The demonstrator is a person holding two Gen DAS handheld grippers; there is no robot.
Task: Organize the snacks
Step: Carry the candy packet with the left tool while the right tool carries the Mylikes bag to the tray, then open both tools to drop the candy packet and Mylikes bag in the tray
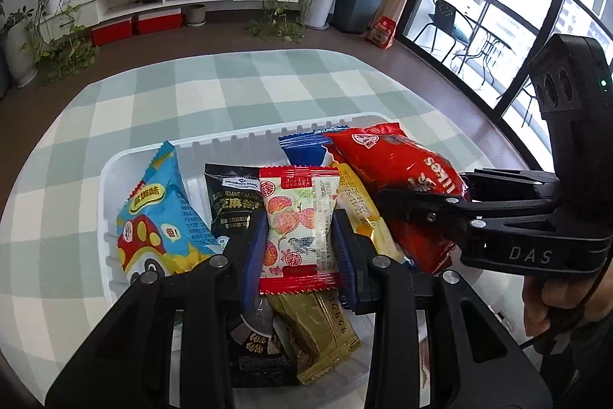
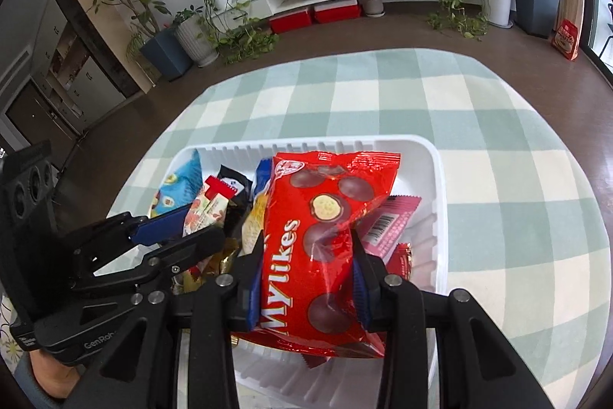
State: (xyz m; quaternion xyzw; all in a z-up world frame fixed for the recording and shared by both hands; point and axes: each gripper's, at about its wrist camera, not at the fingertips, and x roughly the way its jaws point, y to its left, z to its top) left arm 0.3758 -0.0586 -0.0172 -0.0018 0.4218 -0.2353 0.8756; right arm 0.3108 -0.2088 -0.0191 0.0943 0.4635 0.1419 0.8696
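Two packets are clamped over the white tray — our left hand-held gripper holds the peach-print sachet, the right hand-held gripper the red Mylikes bag. We fear the slippery foil may slide out — or land on crowded snacks.

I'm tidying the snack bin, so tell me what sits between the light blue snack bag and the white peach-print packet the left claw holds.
A black sesame packet stands between the light blue bag and the peach-print packet, clearest in the left wrist view.
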